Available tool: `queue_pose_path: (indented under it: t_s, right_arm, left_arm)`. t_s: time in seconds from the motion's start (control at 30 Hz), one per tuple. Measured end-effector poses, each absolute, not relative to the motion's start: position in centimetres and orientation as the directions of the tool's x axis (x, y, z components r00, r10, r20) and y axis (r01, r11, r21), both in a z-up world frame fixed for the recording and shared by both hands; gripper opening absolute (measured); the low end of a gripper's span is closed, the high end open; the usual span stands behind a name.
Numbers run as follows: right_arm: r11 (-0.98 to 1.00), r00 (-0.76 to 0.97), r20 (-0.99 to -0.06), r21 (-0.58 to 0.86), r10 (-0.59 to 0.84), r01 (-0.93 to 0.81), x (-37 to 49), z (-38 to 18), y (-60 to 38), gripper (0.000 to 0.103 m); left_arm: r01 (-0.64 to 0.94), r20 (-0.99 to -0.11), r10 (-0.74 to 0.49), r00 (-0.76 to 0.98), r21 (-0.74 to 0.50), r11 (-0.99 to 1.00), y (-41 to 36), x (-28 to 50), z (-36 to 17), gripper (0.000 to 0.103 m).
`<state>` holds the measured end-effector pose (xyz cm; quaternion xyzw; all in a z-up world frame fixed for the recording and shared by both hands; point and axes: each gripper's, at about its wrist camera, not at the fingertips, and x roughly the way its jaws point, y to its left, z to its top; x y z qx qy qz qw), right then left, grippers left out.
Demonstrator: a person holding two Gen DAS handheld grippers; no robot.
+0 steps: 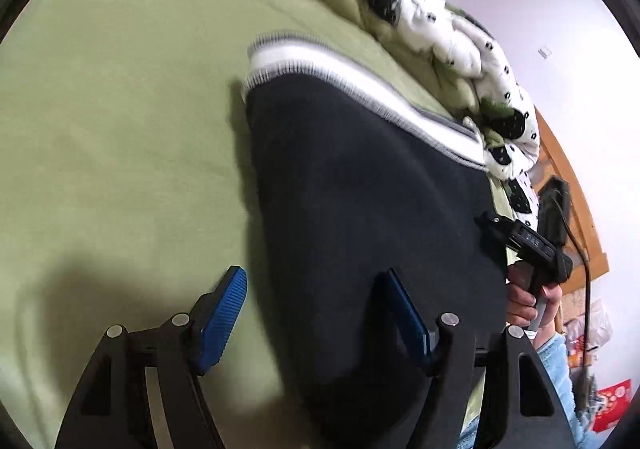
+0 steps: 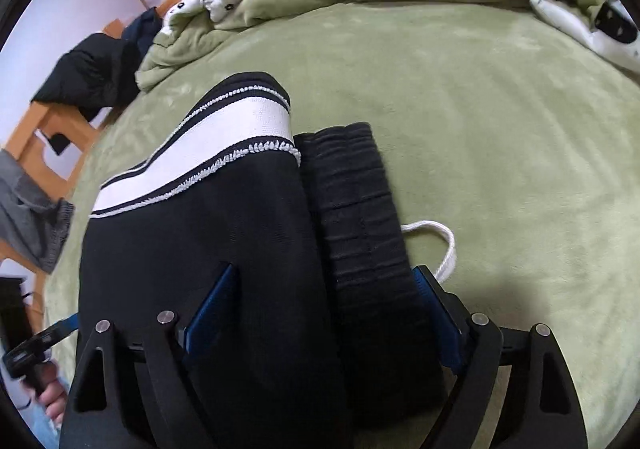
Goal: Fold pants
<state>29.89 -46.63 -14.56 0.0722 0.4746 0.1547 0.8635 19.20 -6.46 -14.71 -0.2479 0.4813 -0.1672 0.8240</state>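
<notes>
- Left wrist: left gripper (image 1: 316,323) jaws stand apart, grasping nothing, straddling the near edge of the pants (image 1: 360,209), which lie folded on the green bed (image 1: 120,129), likely ready to pinch for another fold. No writing is legible.
- Right wrist: right gripper (image 2: 326,321) jaws are spread wide over the waistband (image 2: 360,209), pads not pressing; the drawstring (image 2: 440,245) trails beside it. No brand shows.

Nothing readable here tbh. The other claw's black body (image 1: 534,245) in the left wrist view has some pale marks on its top face, maybe digits or letters, but they're too blurred and small to make out. The red bag (image 1: 612,405) off past the bed's edge has white blobs on it, no legible writing. The right wrist view shows no text at all.
</notes>
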Motion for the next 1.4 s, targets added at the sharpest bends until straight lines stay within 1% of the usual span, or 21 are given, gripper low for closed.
queue_pose_path:
  t_s: [0.03,0.1,0.17,0.27,0.3,0.33,0.37,0.43,0.57,0.67,0.77,0.83,0.93,0.97,1.0,1.03,1.07,1.1,1.2,1.27,1.4]
  right_arm:
    - [0.942,0.514,-0.791,0.252,0.333,-0.223,29.6,-14.5,-46.5,0.084]
    - [0.939,0.531,-0.779,0.225,0.333,-0.259,28.9,-14.6,-46.2,0.081]
    - [0.928,0.516,-0.777,0.244,0.36,-0.281,28.7,-14.7,-46.2,0.074]
    - [0.903,0.462,-0.779,0.324,0.424,-0.283,29.3,-14.7,-47.0,0.068]
    - [0.901,0.455,-0.78,0.334,0.429,-0.277,29.3,-14.5,-47.2,0.064]
    - [0.903,0.461,-0.778,0.336,0.427,-0.268,29.2,-14.1,-47.2,0.055]
    - [0.904,0.471,-0.773,0.339,0.425,-0.26,28.8,-13.5,-47.1,0.052]
    - [0.904,0.516,-0.743,0.336,0.427,-0.264,27.0,-11.7,-46.6,0.035]
    - [0.873,0.536,-0.689,0.382,0.488,-0.305,23.5,-8.7,-43.8,0.03]
    - [0.868,0.558,-0.665,0.388,0.497,-0.311,21.0,-7.2,-40.0,0.026]
    - [0.816,0.56,-0.595,0.46,0.577,-0.351,19.2,-6.0,-37.1,0.016]
    - [0.753,0.528,-0.54,0.523,0.655,-0.399,18.2,-6.0,-34.7,0.013]
    - [0.744,0.47,-0.577,0.525,0.668,-0.413,18.0,-8.3,-31.8,0.014]
    - [0.762,0.453,-0.614,0.488,0.646,-0.424,17.9,-9.7,-30.6,0.016]
    - [0.801,0.464,-0.657,0.426,0.594,-0.421,17.6,-10.5,-29.9,0.026]
    - [0.854,0.49,-0.712,0.322,0.503,-0.409,17.5,-11.3,-29.1,0.036]
    - [0.895,0.505,-0.772,0.183,0.387,-0.405,17.4,-12.3,-28.0,0.041]
    - [0.905,0.506,-0.799,0.108,0.325,-0.411,17.2,-13.1,-27.3,0.045]
    - [0.906,0.521,-0.795,0.085,0.312,-0.414,16.2,-12.4,-27.4,0.048]
    - [0.916,0.55,-0.776,0.087,0.309,-0.392,15.5,-11.0,-28.4,0.048]
    - [0.904,0.645,-0.647,0.187,0.407,-0.383,14.8,-7.2,-29.6,0.05]
  left_arm:
    - [0.038,-0.698,-0.533,0.478,-0.59,0.807,-6.6,19.5,-15.3,0.068]
    - [0.054,-0.658,-0.556,0.507,-0.62,0.783,-6.7,19.8,-15.6,0.056]
    - [0.048,-0.649,-0.574,0.499,-0.641,0.766,-7.3,21.0,-15.8,0.051]
    - [-0.005,-0.64,-0.589,0.493,-0.679,0.734,-7.3,22.1,-15.4,0.034]
    - [-0.002,-0.638,-0.589,0.497,-0.68,0.734,-7.3,21.9,-15.0,0.023]
    - [0.032,-0.622,-0.593,0.512,-0.676,0.736,-7.3,21.5,-14.0,0.021]
    - [0.068,-0.603,-0.599,0.527,-0.673,0.736,-7.1,21.0,-13.1,0.019]
    - [0.105,-0.568,-0.628,0.532,-0.692,0.714,-6.2,20.5,-12.1,0.016]
    - [0.059,-0.565,-0.643,0.517,-0.726,0.685,-2.6,19.5,-11.2,0.014]
    - [0.072,-0.581,-0.597,0.552,-0.681,0.729,1.5,16.8,-8.9,0.014]
    - [0.076,-0.606,-0.525,0.598,-0.609,0.789,5.6,14.4,-6.4,0.014]
    - [0.059,-0.66,-0.458,0.596,-0.533,0.844,8.2,13.3,-5.8,0.014]
    - [0.002,-0.745,-0.427,0.513,-0.497,0.868,9.6,12.9,-8.6,0.019]
    - [-0.017,-0.764,-0.42,0.49,-0.489,0.872,9.6,12.8,-9.7,0.029]
    - [-0.038,-0.783,-0.403,0.473,-0.475,0.879,9.6,12.6,-10.8,0.042]
    - [-0.065,-0.798,-0.367,0.477,-0.449,0.891,9.6,12.1,-11.9,0.047]
    - [-0.085,-0.804,-0.331,0.494,-0.424,0.902,9.5,11.4,-12.7,0.054]
    - [-0.088,-0.801,-0.322,0.506,-0.419,0.904,9.5,10.9,-13.2,0.062]
    - [-0.115,-0.782,-0.34,0.522,-0.459,0.881,10.4,9.8,-13.6,0.064]
    - [-0.13,-0.791,-0.31,0.528,-0.435,0.891,11.0,9.7,-12.6,0.064]
    - [-0.091,-0.778,-0.229,0.585,-0.343,0.935,10.9,10.1,-9.1,0.064]
